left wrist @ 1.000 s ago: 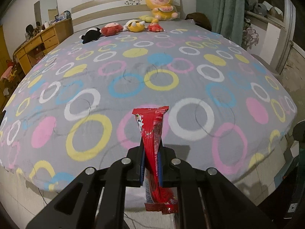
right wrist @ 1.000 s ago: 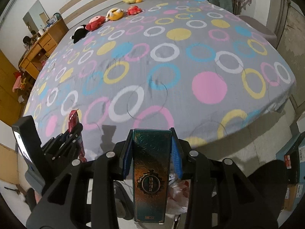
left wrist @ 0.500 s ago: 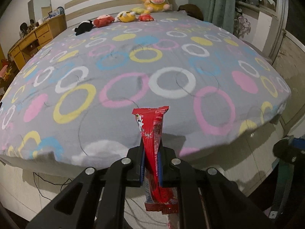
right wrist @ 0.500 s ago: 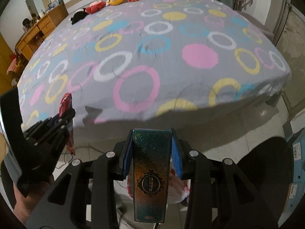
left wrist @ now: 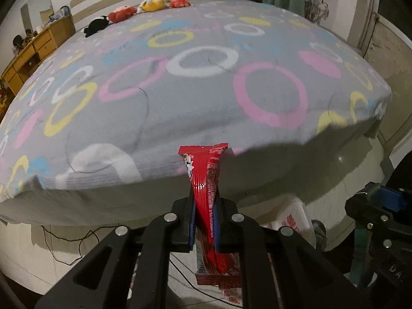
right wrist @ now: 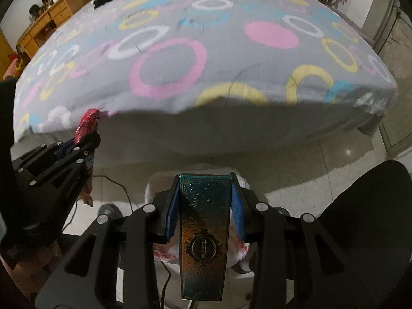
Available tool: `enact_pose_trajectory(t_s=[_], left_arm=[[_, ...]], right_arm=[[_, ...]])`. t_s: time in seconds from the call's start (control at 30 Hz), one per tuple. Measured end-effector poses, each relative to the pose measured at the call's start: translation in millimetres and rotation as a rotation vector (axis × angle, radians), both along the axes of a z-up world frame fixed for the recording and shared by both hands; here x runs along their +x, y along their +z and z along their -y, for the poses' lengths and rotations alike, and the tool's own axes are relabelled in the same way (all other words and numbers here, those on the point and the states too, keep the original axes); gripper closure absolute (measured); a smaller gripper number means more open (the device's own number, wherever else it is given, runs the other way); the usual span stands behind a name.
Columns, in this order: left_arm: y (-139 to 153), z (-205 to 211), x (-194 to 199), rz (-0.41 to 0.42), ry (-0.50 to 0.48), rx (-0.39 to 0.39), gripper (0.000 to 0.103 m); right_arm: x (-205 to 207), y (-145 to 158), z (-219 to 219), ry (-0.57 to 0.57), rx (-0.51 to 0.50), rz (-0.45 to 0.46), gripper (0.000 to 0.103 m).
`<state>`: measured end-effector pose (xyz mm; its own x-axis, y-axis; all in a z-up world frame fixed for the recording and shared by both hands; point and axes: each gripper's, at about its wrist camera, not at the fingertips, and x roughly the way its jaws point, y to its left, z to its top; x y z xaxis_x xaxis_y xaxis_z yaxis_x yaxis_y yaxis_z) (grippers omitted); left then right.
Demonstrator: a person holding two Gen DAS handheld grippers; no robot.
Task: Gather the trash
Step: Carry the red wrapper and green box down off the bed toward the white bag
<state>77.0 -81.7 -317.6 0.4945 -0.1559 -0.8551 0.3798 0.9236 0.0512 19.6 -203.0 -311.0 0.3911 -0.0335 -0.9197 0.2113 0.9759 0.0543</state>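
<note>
My left gripper (left wrist: 204, 221) is shut on a red snack wrapper (left wrist: 204, 180) that stands upright between the pads, held off the foot of the bed. It also shows at the left of the right wrist view (right wrist: 86, 126). My right gripper (right wrist: 204, 206) is shut on a flat teal and gold embossed box (right wrist: 203, 234), held above a white plastic bag (right wrist: 239, 252) with red print on the floor. That bag also shows in the left wrist view (left wrist: 291, 219). The right gripper appears at the right edge of the left wrist view (left wrist: 378, 213).
A bed (left wrist: 195, 82) with a grey sheet of coloured rings fills the view ahead. Plush toys (left wrist: 152, 5) lie by the headboard. A wooden dresser (left wrist: 33, 54) stands at the left. Cables (left wrist: 74, 242) run over the tiled floor. A dark chair (right wrist: 368, 216) is at the right.
Both grippers have drawn back from over the bed and dropped below its foot edge, still holding the wrapper and the box. The floor and the white bag have come into view.
</note>
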Motion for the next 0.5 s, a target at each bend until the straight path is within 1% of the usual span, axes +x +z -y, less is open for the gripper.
enact_pose_trajectory(t_s=[0.1,0.23,0.5], left_arm=[[-10,5,-3,-0.012,-0.013,0.025,0.092],[-28,10,-7,-0.050,-0.024,0.055,0.092],[-53,18,-8,-0.106,-0.060,0.099,0.092]], right_arm=[[0,-16,3,0.006,-0.001,-0.027,0.068],[0,-37,4,0.021,0.016,-0.060,0.068],[5,-65,3,0.045,0.030,-0.101,0.068]])
